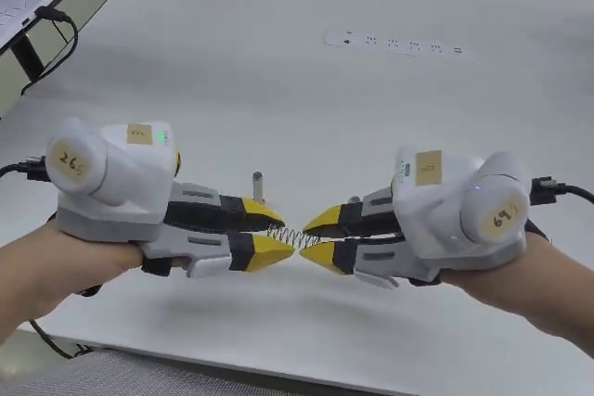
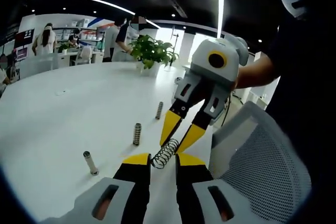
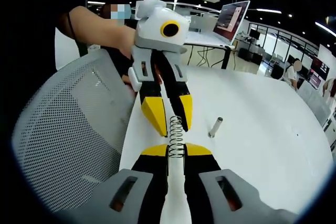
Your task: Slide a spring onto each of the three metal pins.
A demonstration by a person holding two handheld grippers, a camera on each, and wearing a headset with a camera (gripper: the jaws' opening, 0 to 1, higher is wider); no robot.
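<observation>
Head view: spring (image 1: 295,236) at lower centre, spanning left gripper (image 1: 276,232) and right gripper (image 1: 314,238). Each gripper nips one end, over desk (image 1: 278,71). Light, bendy wire, likely to pop free. Hold by end coil, keep bore clear.

Left gripper view: bare pin (image 2: 90,162) at lower left. Sprung pin (image 2: 137,134) centre, second sprung pin (image 2: 159,110) above it.

Right gripper view: desk edge and mesh chair (image 3: 68,129) at left. Open desk at right, around bare pin.

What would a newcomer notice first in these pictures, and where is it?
Two yellow-tipped tools meet tip to tip above the near part of the white table: the left hand-held gripper and the right hand-held gripper each pinch one end of a spring that spans the gap between them. Beyond them, in the left gripper view, three metal pins stand in a row: the bare pin nearest, then the middle pin and the far pin, each wearing a spring.
</observation>
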